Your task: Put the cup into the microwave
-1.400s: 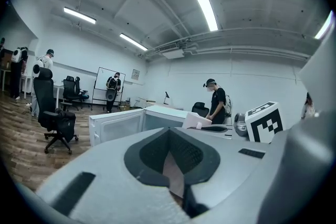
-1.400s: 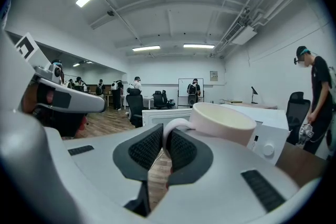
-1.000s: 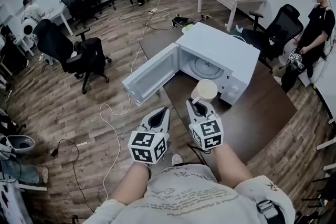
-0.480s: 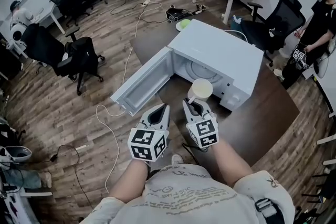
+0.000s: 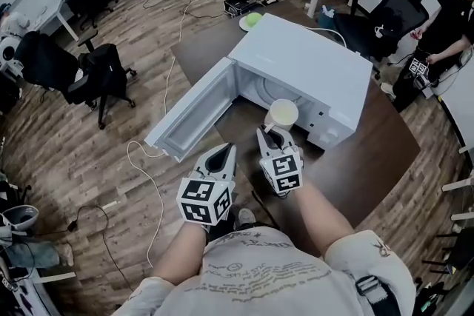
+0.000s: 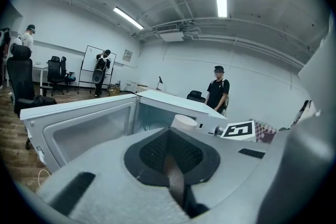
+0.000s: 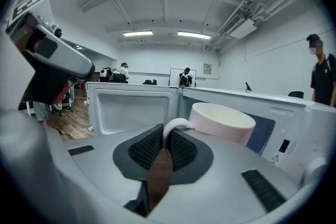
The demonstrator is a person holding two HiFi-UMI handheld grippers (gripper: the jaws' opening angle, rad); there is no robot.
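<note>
From above, the right tongs [image 5: 268, 135] are clamped on the handle of the pale cup [image 5: 282, 113]. They hold it at the mouth of the open microwave [image 5: 311, 59], which stands on the dark surface [image 5: 370, 159]. The door [image 5: 189, 115] swings out to the left, and the left tongs [image 5: 225, 153] sit just beside the right ones. The left gripper view shows those tongs pressed together on nothing, with the cup off to their right. In the right gripper view the handle is pinched between the pads, the cup upright straight ahead, the cavity beyond. I'd say the right hand needs only to carry it forward and inside.
</note>
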